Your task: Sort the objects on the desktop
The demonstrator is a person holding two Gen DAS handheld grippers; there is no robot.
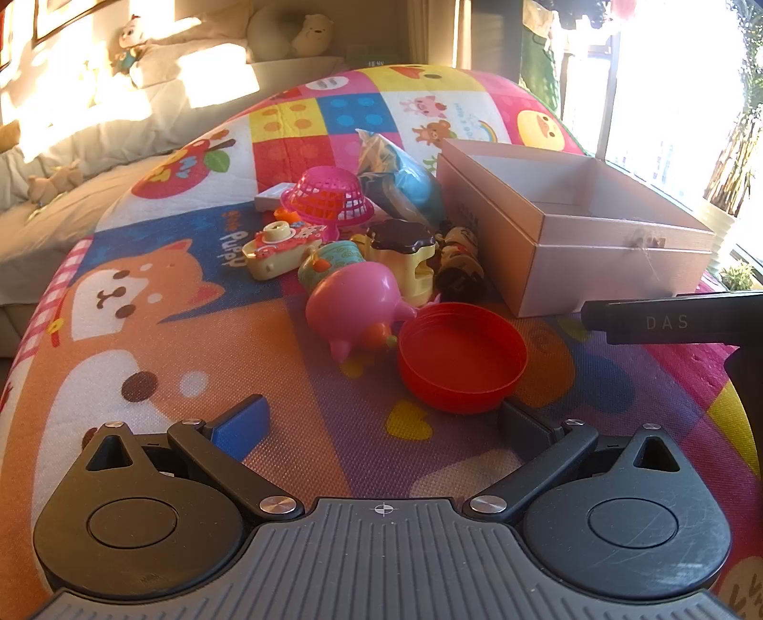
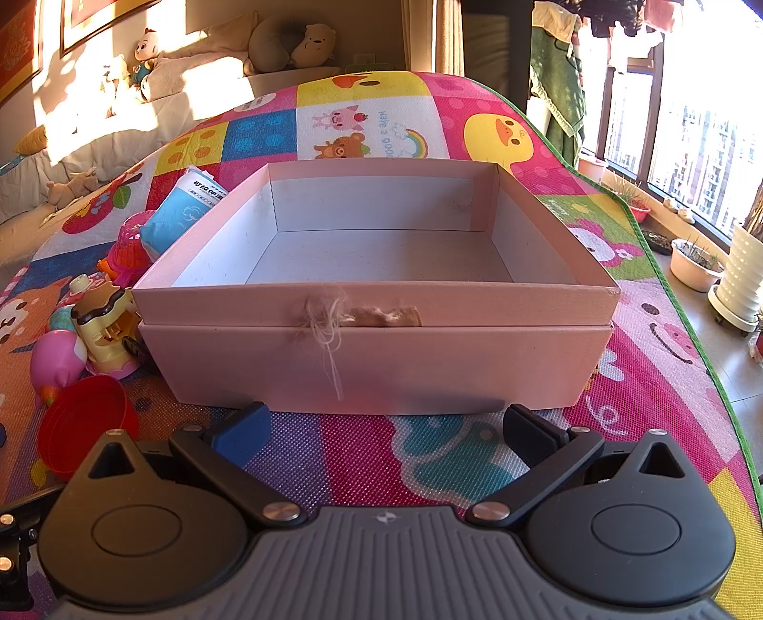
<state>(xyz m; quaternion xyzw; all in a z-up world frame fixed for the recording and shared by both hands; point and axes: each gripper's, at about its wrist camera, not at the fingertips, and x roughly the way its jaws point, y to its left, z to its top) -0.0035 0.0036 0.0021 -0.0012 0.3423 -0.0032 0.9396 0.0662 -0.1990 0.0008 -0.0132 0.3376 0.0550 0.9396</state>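
A pile of toys lies on the colourful play mat point(image 1: 190, 362): a red lid point(image 1: 461, 358), a pink pig toy point(image 1: 355, 305), a yellow toy with a brown top point(image 1: 403, 257), a toy camera point(image 1: 279, 248), a pink basket point(image 1: 329, 198) and a blue packet point(image 1: 405, 179). An open pink box point(image 1: 562, 229) stands to their right; in the right wrist view the box point(image 2: 381, 343) is empty. My left gripper point(image 1: 381, 424) is open just before the red lid. My right gripper point(image 2: 384, 429) is open in front of the box.
The right gripper's black body point(image 1: 677, 319) reaches in at the right of the left wrist view. A sofa with plush toys point(image 2: 286, 43) is behind the mat. Plant pots point(image 2: 696, 264) stand on the floor by the window at right.
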